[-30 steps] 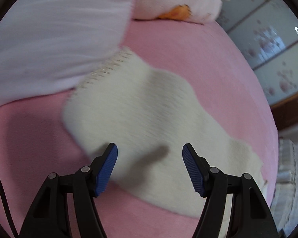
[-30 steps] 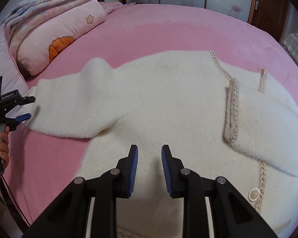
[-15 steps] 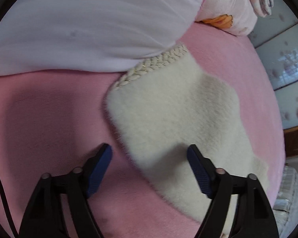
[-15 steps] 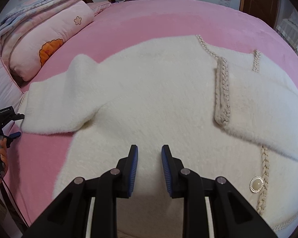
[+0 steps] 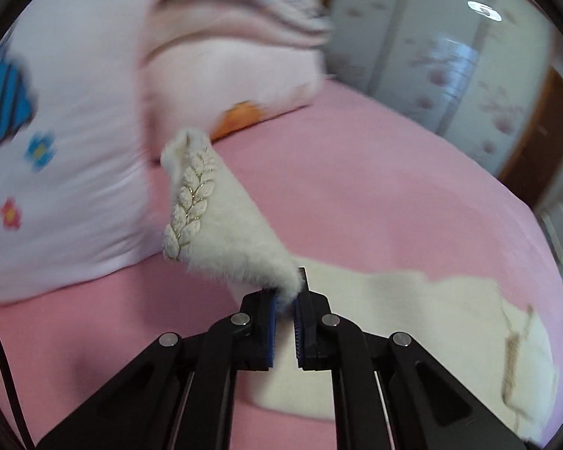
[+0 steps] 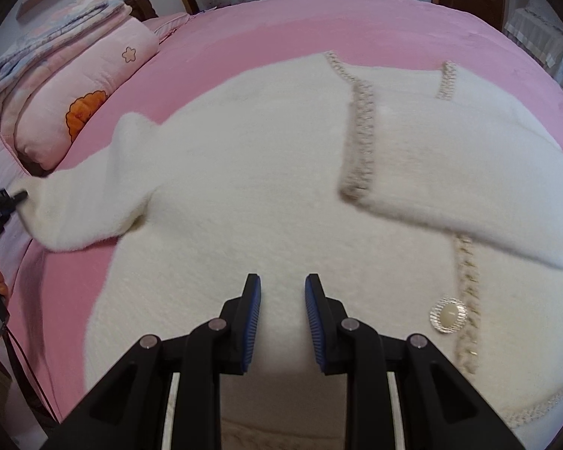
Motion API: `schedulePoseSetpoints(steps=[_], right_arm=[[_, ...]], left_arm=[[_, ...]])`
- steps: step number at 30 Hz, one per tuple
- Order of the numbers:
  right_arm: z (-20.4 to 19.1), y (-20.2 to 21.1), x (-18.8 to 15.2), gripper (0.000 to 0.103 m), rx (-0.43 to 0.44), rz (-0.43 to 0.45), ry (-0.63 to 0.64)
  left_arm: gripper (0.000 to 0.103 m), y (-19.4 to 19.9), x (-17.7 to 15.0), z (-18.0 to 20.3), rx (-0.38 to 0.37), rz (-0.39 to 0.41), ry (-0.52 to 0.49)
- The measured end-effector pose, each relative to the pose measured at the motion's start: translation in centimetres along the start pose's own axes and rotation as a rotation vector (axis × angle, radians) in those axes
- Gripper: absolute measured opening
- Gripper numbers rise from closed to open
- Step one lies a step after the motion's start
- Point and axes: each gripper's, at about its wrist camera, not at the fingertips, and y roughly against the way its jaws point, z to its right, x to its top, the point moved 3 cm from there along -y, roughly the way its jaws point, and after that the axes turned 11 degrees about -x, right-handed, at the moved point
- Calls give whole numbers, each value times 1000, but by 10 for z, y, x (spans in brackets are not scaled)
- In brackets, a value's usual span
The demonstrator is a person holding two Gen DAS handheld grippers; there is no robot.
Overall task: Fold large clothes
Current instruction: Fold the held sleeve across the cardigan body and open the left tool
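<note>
While the left tool (image 5: 284, 302) pinches the cuff end of a sleeve (image 5: 221, 232) between its closed blue pads, lifting it clear of the bed, the right tool (image 6: 282, 296) hovers over the body of the white fluffy cardigan (image 6: 266, 195), its pads a little apart with nothing between them. Spread flat on a pink bed (image 6: 356, 18), the cardigan shows braided trim (image 6: 362, 127) and a large round button (image 6: 448, 315). Folded pink quilts (image 6: 86, 86) lie at the bed's far left. Floral wardrobe doors (image 5: 431, 56) stand behind.
</note>
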Motion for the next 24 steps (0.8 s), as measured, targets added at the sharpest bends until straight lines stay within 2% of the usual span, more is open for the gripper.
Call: schedulePoseSetpoints(steps=[3, 7, 9, 11, 13, 15, 17, 19, 23, 24], right_arm=[[21, 15, -5, 24, -12, 30, -19], [51, 31, -13, 24, -24, 61, -60], [66, 36, -18, 24, -35, 70, -78], [80, 37, -26, 25, -57, 71, -86], [91, 37, -32, 25, -68, 65, -89], [102, 36, -36, 25, -75, 57, -96], [112, 36, -39, 25, -71, 57, -104], [116, 36, -38, 25, -62, 59, -114], [112, 34, -29, 25, 2, 56, -130], [108, 33, -26, 25, 19, 56, -130]], left_arm=[[5, 0, -20, 99, -137, -44, -136], [6, -2, -67, 194, -317, -146, -278], [7, -19, -100, 233, -360, -232, -331], [11, -44, -142, 263, -356, -348, -382], [26, -63, -180, 274, -355, -471, -395], [32, -75, -202, 273, -341, -530, -376], [36, -75, -205, 264, -345, -508, -371], [47, -69, -197, 268, -366, -503, -339], [51, -22, -185, 226, -389, -439, -262], [56, -9, -184, 220, -380, -409, -248]])
